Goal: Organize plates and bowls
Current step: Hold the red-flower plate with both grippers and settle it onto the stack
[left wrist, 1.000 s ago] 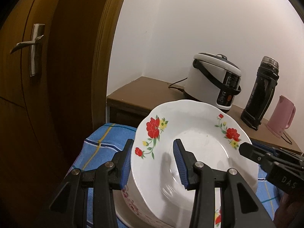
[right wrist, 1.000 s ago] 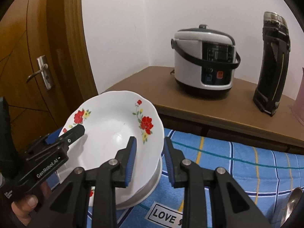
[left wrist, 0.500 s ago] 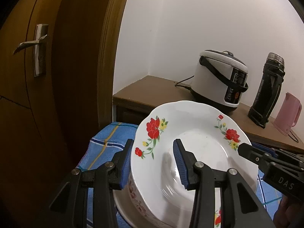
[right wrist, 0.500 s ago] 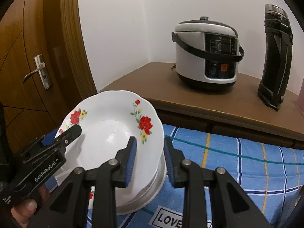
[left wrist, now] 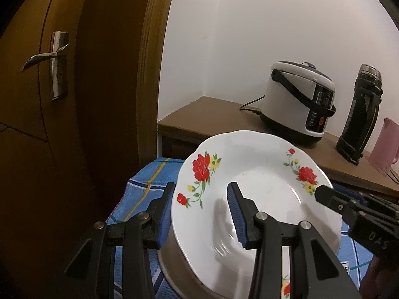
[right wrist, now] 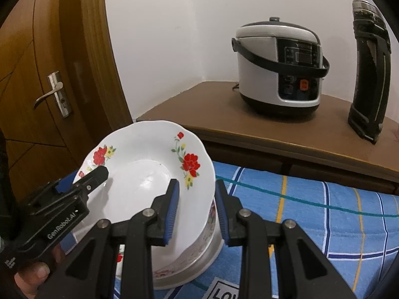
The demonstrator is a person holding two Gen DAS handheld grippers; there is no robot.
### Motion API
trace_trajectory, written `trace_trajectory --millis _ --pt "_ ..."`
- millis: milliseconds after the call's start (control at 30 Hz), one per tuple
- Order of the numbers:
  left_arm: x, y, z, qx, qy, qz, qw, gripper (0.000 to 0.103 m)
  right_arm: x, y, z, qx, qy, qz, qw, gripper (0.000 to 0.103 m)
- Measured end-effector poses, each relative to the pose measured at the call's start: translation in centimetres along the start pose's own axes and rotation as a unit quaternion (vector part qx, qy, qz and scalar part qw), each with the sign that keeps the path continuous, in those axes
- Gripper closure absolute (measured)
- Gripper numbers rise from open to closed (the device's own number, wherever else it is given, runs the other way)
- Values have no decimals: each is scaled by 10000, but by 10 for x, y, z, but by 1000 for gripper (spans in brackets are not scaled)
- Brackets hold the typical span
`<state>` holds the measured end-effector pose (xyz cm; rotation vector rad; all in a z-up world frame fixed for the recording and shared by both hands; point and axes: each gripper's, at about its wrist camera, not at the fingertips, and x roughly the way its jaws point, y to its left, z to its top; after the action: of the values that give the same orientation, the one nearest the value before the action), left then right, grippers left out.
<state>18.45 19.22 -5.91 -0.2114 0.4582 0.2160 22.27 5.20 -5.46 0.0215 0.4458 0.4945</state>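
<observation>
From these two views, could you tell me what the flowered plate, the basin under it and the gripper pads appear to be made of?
Flowered plate: likely glazed ceramic, possibly melamine; glossy white with printed red flowers and highlights.
Basin: apparently metal, dull grey with a soft sheen along its rim.
Gripper pads: seemingly blue rubber or soft plastic, matte with fine ribs, on black plastic fingers.
</observation>
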Motion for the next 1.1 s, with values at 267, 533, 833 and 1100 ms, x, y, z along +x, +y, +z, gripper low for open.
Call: trace_trajectory --millis 267,533,833,1100 --pt "7 -1 -3 58 153 56 9998 58 1 -2 -1 66 31 80 9999 73" --pt "10 -1 -4 97 242 95 9996 58 7 -5 -2 158 131 127 9997 73" --pt "13 -3 -6 162 294 101 9994 58 14 -7 -3 207 258 113 9994 73" --pt "14 -3 -7 210 315 92 9992 58 18 -8 -5 231 335 94 9991 73"
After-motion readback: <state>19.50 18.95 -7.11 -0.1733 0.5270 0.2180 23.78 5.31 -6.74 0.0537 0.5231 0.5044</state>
